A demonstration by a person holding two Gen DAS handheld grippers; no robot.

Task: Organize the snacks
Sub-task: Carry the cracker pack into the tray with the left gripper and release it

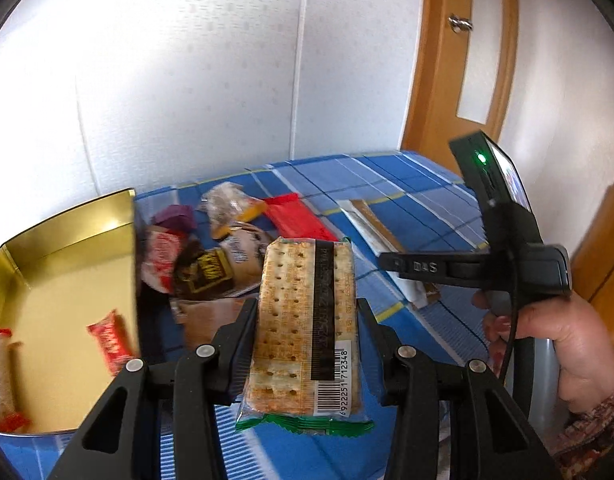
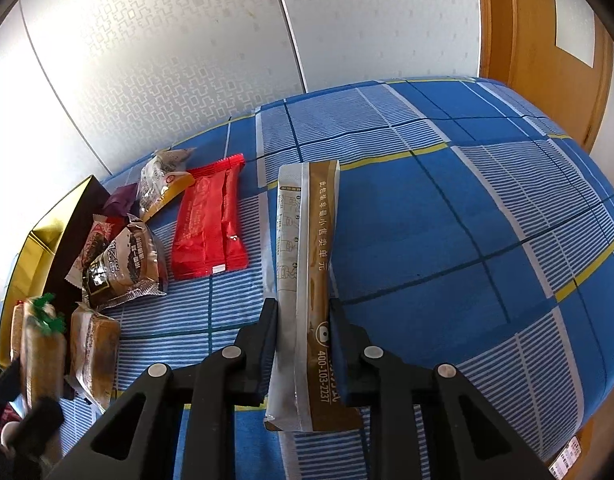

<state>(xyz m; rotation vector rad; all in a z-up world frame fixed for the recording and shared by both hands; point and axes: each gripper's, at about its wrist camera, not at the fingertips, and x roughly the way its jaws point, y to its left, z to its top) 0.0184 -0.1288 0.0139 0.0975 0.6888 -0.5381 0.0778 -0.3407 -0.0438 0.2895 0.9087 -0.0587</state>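
Left gripper fingers clamp a cracker packet, lower centre. Right gripper fingers pinch a brown-and-silver sachet over the blue checked cloth.

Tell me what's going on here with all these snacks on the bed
A person is sorting snacks with a handheld gripper in each hand. The left gripper is clamped on a cracker pack, lifted beside a gold tin that already holds a few snacks. The right gripper is closed on a long brown and white sachet over the blue plaid cloth. More wrapped snacks, including a red packet, lie loose beside the tin.
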